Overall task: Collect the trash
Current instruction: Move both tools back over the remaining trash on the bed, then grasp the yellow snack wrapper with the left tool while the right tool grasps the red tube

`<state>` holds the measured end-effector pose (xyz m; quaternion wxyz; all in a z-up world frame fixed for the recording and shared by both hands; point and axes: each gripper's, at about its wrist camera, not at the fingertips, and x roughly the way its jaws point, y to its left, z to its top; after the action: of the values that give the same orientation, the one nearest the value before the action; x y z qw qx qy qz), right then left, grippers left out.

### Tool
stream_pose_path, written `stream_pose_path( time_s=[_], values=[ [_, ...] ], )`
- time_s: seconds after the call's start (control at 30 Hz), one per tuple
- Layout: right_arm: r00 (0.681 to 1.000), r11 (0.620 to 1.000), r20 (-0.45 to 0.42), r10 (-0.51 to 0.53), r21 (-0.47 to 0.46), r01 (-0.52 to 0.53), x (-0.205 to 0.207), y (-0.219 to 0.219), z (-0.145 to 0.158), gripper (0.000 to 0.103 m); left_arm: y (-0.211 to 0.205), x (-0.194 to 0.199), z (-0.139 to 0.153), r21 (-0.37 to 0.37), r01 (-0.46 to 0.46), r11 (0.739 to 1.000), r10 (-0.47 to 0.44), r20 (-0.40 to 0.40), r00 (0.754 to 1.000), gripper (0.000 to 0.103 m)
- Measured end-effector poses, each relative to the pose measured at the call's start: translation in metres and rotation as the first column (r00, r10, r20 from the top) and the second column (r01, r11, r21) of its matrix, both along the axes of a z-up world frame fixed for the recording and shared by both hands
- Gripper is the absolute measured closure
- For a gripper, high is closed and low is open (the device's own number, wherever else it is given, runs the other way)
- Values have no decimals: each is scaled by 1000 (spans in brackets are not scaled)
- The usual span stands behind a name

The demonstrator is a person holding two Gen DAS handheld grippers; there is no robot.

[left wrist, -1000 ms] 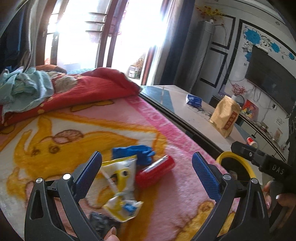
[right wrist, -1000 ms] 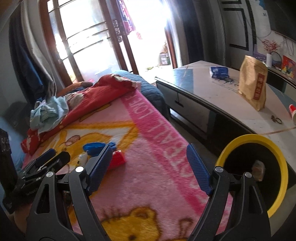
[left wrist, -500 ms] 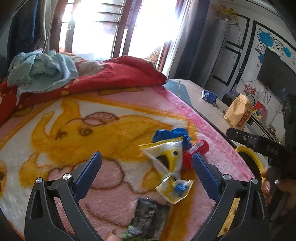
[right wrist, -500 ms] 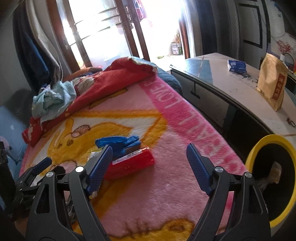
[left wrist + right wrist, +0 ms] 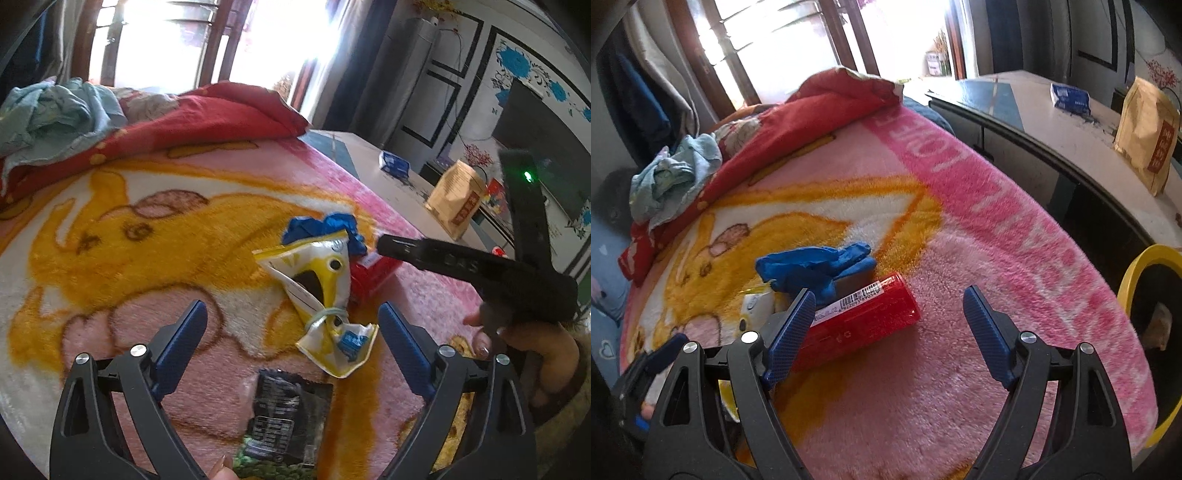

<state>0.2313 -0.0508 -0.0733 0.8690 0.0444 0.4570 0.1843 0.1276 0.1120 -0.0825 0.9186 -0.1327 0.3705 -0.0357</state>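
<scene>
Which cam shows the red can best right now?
Right wrist. The red can lies in plain sight on the blanket, barcode label up, only its near end hidden by a blue pad. In the left wrist view it is mostly hidden behind the yellow wrapper.

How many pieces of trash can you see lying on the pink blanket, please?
4: a blue wrapper farthest back, a red packet beside it, a yellow-white bag nearer, and a black packet nearest. More may be hidden underneath.
</scene>
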Motion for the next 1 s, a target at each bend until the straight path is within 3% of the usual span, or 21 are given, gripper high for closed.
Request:
stream_pose_path(
  time_s=[0.23, 0.67, 1.0],
  values=[
    [994, 995, -112, 15, 99, -4, 9, 8, -22, 35, -11, 9, -14, 7, 42, 999, -42, -43, 998, 27],
    [996, 982, -92, -6, 188, 23, 1, -15, -12, 63, -29, 21, -23, -52, 108, 993, -112, -87, 990, 59],
    [1000, 979, -8, -15, 201, 16, -10, -41, 12, 73, -40, 24, -20, -42, 116, 992, -120, -107, 987, 69]
  ],
)
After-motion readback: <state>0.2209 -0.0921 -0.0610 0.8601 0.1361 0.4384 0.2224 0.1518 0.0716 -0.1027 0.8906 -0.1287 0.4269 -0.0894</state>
